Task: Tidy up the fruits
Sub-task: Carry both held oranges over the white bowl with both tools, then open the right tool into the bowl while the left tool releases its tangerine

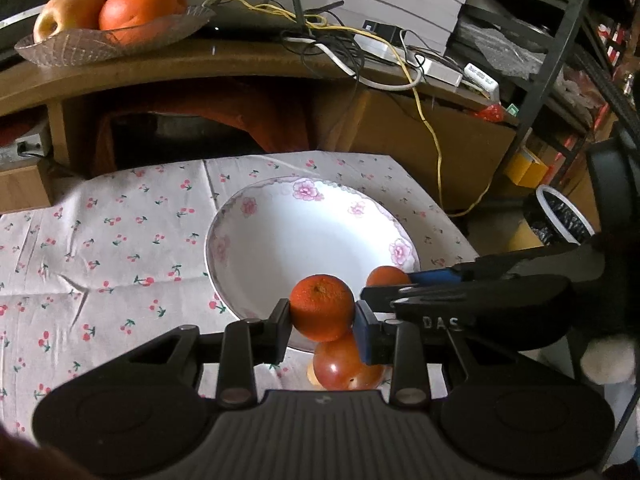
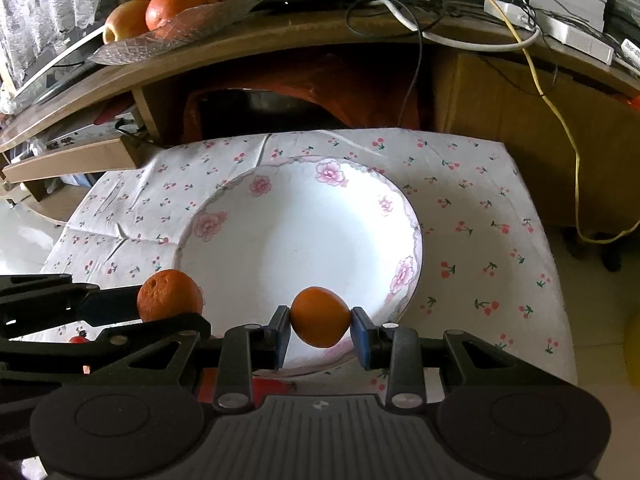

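A white floral plate (image 1: 280, 232) (image 2: 280, 236) sits on a table with a cherry-print cloth and holds nothing. My left gripper (image 1: 322, 316) is shut on a mandarin (image 1: 322, 306) above the plate's near rim. It also shows in the right wrist view (image 2: 169, 294), at the left. My right gripper (image 2: 320, 322) is shut on a smaller orange (image 2: 320, 316) over the plate's near edge. That orange shows in the left wrist view (image 1: 386, 276). A red apple (image 1: 344, 366) lies on the cloth below my left gripper.
A glass dish (image 1: 116, 38) (image 2: 176, 34) of oranges and an apple stands on a wooden desk behind the table. Tangled cables (image 1: 340, 40) and white boxes lie on the desk. A shelving rack (image 1: 560, 60) and a bin (image 1: 560, 216) stand to the right.
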Motion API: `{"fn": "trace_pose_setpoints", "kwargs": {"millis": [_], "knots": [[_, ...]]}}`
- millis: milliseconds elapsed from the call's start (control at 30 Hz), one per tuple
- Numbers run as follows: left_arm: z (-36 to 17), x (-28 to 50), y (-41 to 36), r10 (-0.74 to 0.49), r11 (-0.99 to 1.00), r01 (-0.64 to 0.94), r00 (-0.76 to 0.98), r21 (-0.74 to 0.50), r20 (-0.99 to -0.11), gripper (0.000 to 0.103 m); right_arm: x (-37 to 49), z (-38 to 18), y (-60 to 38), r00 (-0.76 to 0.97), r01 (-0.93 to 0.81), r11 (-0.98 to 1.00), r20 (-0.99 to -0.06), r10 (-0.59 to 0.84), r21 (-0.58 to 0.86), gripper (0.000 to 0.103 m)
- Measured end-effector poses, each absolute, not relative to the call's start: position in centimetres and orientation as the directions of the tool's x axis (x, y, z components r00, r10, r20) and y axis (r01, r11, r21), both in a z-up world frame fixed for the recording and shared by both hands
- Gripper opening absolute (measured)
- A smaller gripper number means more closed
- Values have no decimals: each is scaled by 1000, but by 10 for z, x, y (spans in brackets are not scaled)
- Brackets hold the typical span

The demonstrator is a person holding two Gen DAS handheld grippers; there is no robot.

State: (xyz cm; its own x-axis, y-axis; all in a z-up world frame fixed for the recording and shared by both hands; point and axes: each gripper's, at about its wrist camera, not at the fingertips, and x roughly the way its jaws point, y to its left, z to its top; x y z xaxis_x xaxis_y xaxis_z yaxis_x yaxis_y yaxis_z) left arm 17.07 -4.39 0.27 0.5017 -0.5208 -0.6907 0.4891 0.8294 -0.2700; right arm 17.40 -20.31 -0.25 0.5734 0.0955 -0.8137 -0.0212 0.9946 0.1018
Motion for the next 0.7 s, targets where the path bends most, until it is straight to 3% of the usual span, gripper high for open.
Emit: {"fn": "trace_pose_setpoints", "kwargs": {"millis": [267,533,700], "knots": [[-3,182,-49,-532,830,462,492,-311,-689,38,179,-6,-209,572,1,993,-815,97,119,32],[-13,168,-48,-477,844,476,454,-248,-753,38,173,0,-210,580,-6,993,-808,100,119,32],[-16,178,-54,-463,855,470,501,-220,-731,38,181,-8,-205,576,-7,995,-813,88,103,32]]}}
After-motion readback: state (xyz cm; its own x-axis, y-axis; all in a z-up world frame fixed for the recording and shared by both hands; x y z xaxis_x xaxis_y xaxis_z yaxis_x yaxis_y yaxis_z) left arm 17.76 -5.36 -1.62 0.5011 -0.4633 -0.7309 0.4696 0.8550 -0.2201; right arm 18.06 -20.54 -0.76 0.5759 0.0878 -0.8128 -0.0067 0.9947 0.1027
